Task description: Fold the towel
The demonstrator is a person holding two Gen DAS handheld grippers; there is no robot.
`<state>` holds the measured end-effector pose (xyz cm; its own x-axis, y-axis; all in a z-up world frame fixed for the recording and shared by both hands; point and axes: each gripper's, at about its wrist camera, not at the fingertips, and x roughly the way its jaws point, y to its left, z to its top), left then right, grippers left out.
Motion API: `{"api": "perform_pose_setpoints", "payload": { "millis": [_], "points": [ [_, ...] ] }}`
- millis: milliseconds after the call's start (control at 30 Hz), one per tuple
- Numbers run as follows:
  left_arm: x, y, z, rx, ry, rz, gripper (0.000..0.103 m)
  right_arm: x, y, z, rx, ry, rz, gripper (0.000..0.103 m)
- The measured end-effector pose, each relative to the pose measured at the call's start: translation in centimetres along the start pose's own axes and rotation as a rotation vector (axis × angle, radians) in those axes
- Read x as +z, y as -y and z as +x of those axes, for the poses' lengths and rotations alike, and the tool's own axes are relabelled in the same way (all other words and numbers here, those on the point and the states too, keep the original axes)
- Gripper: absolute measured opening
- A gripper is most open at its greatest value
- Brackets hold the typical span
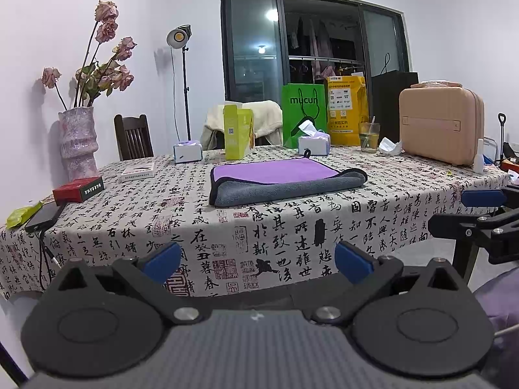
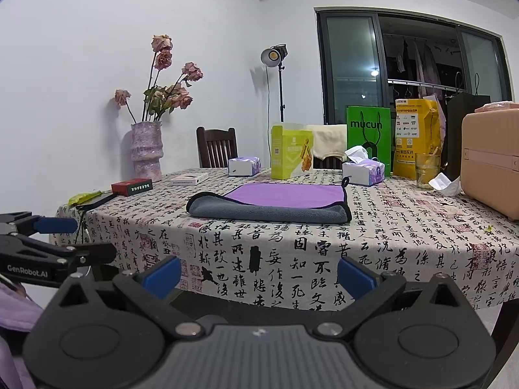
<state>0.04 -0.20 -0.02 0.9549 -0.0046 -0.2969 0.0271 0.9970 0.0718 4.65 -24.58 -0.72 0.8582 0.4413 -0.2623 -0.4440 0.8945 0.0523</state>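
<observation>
A towel (image 1: pixel 279 180), purple on one side and grey on the other, lies on the table with its near edge folded over so the grey side shows. It also shows in the right wrist view (image 2: pixel 272 202). My left gripper (image 1: pixel 258 261) is open and empty, held off the table's near edge, well short of the towel. My right gripper (image 2: pixel 259 275) is open and empty too, also in front of the table edge. Each gripper shows at the side of the other's view.
The table (image 1: pixel 292 227) has a calligraphy cloth. Behind the towel stand tissue boxes (image 1: pixel 314 144), a yellow-green carton (image 1: pixel 238 131), a green bag (image 1: pixel 303 110), a glass (image 1: pixel 369 136) and a beige case (image 1: pixel 439 126). A vase (image 1: pixel 78 141), a red box (image 1: pixel 78 188) and a phone (image 1: pixel 43 215) are at left.
</observation>
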Motion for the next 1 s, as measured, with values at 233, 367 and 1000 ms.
{"api": "perform_pose_setpoints", "payload": {
  "millis": [233, 367, 1000],
  "points": [
    [0.0, 0.0, 0.0, 0.0, 0.0, 0.0, 0.103, 0.03, 0.03, -0.02, 0.0, -0.001, 0.001, 0.103],
    [-0.01, 0.01, 0.0, 0.0, 0.0, 0.0, 0.103, 0.03, 0.01, 0.0, 0.001, -0.001, 0.001, 0.103],
    [-0.02, 0.05, 0.02, 0.002, 0.0, 0.002, 0.103, -0.05, 0.19, -0.05, 0.0, -0.004, 0.005, 0.103]
  ]
}}
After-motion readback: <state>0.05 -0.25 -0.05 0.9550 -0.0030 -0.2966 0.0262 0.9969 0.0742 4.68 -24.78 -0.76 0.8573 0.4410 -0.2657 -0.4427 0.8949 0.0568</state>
